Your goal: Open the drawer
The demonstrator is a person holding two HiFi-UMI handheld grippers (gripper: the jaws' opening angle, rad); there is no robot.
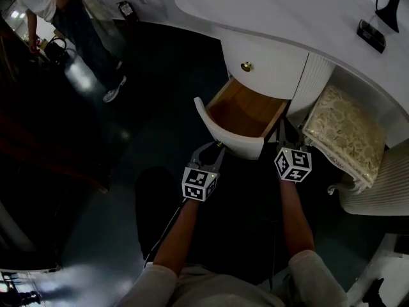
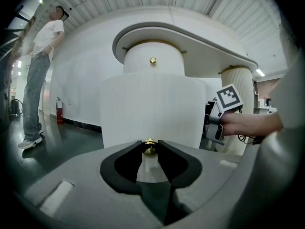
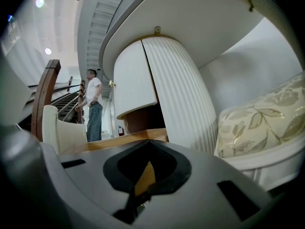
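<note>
L gripper [image 2: 150,143] pinches round brass knob [image 2: 150,150] on curved white drawer [image 1: 222,131] (wood-lined, open); R gripper [image 3: 148,145] jaws together.

A dark, glossy floor [image 1: 160,114] spreads under a white curved desk [image 1: 307,24] with a fluted column [image 3: 183,104]; just beside it stands a white chair [image 1: 377,197] with a leaf-patterned cushion [image 1: 348,133]. White wall [image 2: 86,75], a red extinguisher [image 2: 59,113] at its foot, and a person [image 1: 51,5] standing well apart. Round ceiling lights [image 3: 39,2] glow above a stair with a wooden rail [image 3: 47,94]
</note>
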